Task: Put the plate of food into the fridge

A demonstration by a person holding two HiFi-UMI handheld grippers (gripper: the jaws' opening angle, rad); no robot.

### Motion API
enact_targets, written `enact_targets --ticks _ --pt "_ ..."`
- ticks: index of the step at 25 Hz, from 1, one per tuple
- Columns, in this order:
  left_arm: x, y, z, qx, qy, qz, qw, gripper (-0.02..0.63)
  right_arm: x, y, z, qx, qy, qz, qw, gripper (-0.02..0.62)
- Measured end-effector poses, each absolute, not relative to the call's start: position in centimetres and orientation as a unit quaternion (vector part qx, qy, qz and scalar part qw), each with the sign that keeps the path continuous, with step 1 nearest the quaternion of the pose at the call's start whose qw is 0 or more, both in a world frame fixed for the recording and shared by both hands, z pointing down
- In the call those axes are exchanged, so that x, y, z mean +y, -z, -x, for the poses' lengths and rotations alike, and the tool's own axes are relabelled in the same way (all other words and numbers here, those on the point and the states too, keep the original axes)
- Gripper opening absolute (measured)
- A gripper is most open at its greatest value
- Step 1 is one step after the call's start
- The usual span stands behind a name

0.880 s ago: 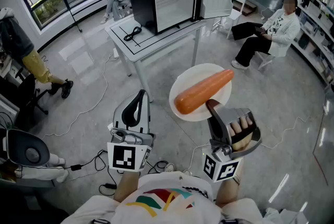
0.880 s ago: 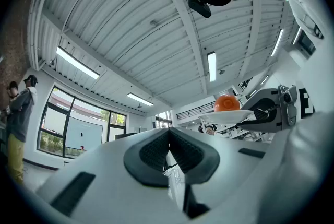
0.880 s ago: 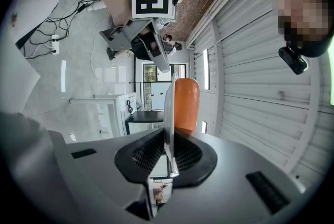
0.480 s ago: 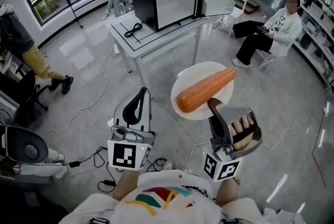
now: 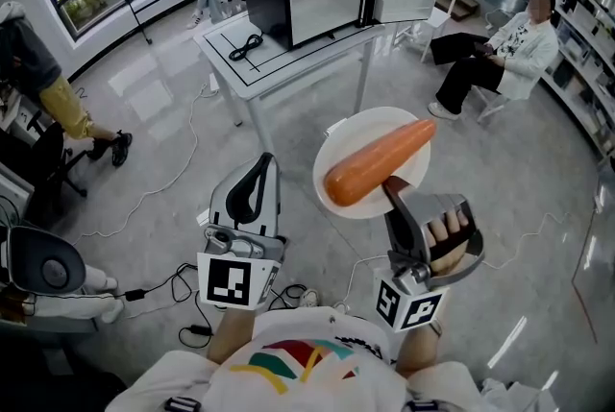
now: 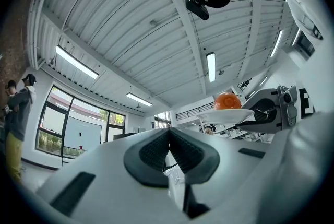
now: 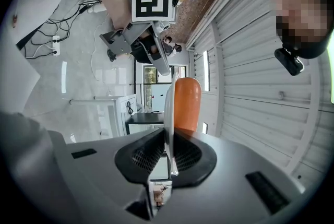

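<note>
shirt: white, short sleeves, with curved red, green and yellow stripes printed across the chest.
left gripper: smooth white moulded shell with a long black teardrop-shaped pad surround; small metal fittings at its base.
right gripper: pale grey shell with dark fingers and a looped grey handle guard.
left marker cube: white faces, bold black square pattern.
right marker cube: white faces, black blocky patterns on two visible sides.
pads: dark grey, finely ribbed, set in rounded black frames; the same on the right.
head camera: small, black, rounded.
</note>
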State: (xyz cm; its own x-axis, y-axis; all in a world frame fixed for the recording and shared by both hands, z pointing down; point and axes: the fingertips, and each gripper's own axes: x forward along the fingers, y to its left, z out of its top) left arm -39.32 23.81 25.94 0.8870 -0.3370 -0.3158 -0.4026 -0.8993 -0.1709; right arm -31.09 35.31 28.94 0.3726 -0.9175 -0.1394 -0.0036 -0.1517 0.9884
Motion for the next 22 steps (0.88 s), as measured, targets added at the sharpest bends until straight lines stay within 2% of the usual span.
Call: enact_targets --ticks 22 --pt "17.4 -27.8 40.5 0.197 -0.137 0.966 0.094 0.008 31.0 -29.9 31.4 -0.359 0.404 -0.627 0.561 0.037"
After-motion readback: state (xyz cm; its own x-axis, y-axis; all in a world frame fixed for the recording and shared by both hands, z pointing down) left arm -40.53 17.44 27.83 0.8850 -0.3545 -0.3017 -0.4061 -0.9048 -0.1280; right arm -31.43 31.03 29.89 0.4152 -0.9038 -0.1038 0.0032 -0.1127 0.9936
